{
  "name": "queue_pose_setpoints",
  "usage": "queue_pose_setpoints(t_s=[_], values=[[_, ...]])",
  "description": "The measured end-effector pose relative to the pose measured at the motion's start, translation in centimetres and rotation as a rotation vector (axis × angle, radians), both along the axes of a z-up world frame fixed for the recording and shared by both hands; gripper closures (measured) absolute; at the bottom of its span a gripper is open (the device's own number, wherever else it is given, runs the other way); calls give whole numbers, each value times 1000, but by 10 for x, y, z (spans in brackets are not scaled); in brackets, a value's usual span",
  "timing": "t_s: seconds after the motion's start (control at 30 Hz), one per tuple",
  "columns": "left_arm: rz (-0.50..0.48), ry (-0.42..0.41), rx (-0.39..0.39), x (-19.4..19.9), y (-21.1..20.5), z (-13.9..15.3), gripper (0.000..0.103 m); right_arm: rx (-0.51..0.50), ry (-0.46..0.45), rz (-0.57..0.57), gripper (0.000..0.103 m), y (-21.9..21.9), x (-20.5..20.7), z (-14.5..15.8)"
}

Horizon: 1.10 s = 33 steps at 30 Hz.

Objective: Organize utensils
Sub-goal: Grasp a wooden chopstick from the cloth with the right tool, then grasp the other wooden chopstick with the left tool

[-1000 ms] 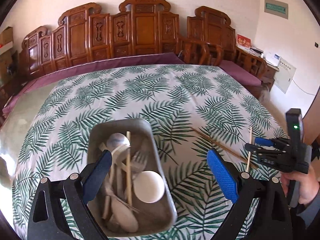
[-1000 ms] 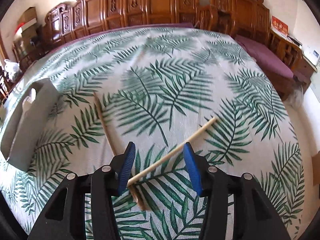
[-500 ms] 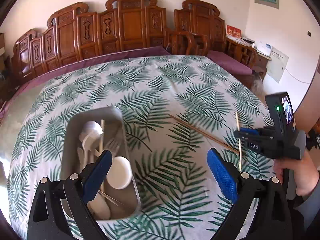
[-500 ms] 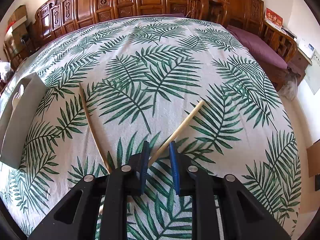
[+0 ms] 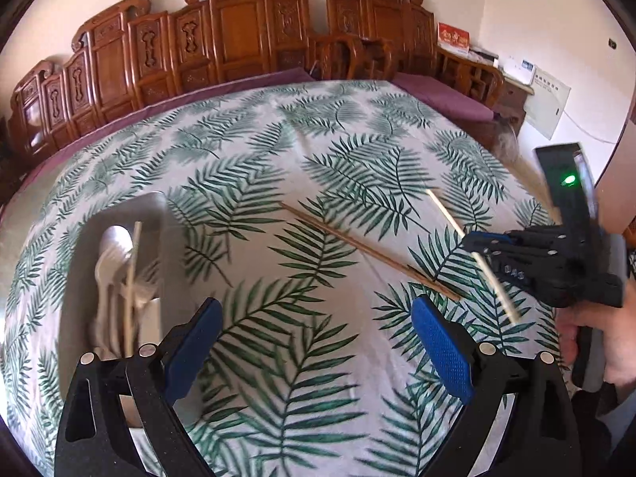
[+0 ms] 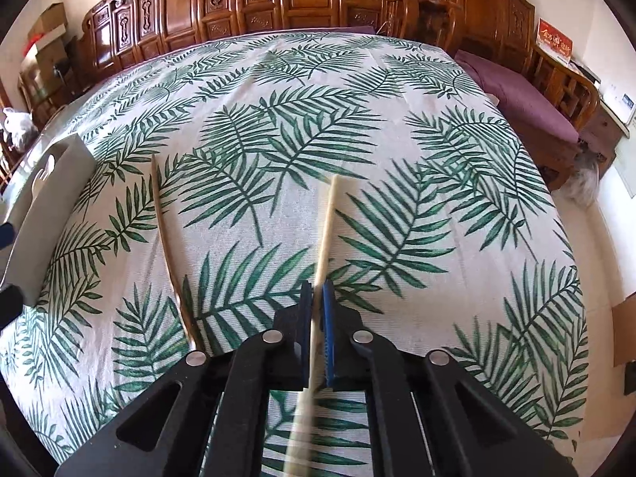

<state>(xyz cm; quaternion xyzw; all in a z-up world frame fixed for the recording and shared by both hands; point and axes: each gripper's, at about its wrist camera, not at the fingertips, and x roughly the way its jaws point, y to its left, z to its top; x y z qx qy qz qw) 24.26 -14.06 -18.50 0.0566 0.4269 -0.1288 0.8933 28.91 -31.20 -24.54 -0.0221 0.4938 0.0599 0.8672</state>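
Note:
In the right wrist view my right gripper (image 6: 317, 298) has its jaws closing on a pale chopstick (image 6: 328, 230); the blue pads press on its shaft, and it points away over the cloth. The left wrist view shows the same right gripper (image 5: 477, 240) holding that pale chopstick (image 5: 449, 214) tilted. A darker chopstick (image 5: 357, 246) lies flat on the leaf-print cloth, just left of the held one (image 6: 167, 246). My left gripper (image 5: 314, 304) is open above bare cloth with nothing between its fingers. At its left stands a grey metal tray (image 5: 153, 214) with white spoons (image 5: 113, 246), a fork and a chopstick.
The table carries a green leaf-print cloth (image 5: 318, 151). Carved wooden benches (image 5: 238, 31) with purple cushions line the far and right sides. The tray's outer wall (image 6: 51, 198) is at the left edge of the right wrist view. A person's hand (image 5: 604, 342) grips the right tool.
My right gripper went from half open to shut on the pale chopstick, which now lines up with its fingers. My left gripper moved right, away from the tray, toward the dark chopstick.

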Motion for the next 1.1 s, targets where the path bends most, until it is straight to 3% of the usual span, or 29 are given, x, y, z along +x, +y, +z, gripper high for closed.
queue_pose_setpoints(t_s=[0.27,0.57,0.8,0.93,1.1], values=[[3,46,15,33,-33,-21,11,-43,-49,-9,97,-13,3,5],[-2,89,37,65,-69,-39,11,6,-62,-29,97,-21,5,11],[-7,117,81,67,-77,-50,36,31,-61,-42,97,-24,5,11],[-10,133,62,65,-72,-56,51,31,-65,-38,97,-22,5,12],[-9,150,70,60,-60,-54,82,45,-70,-25,97,-17,5,14]])
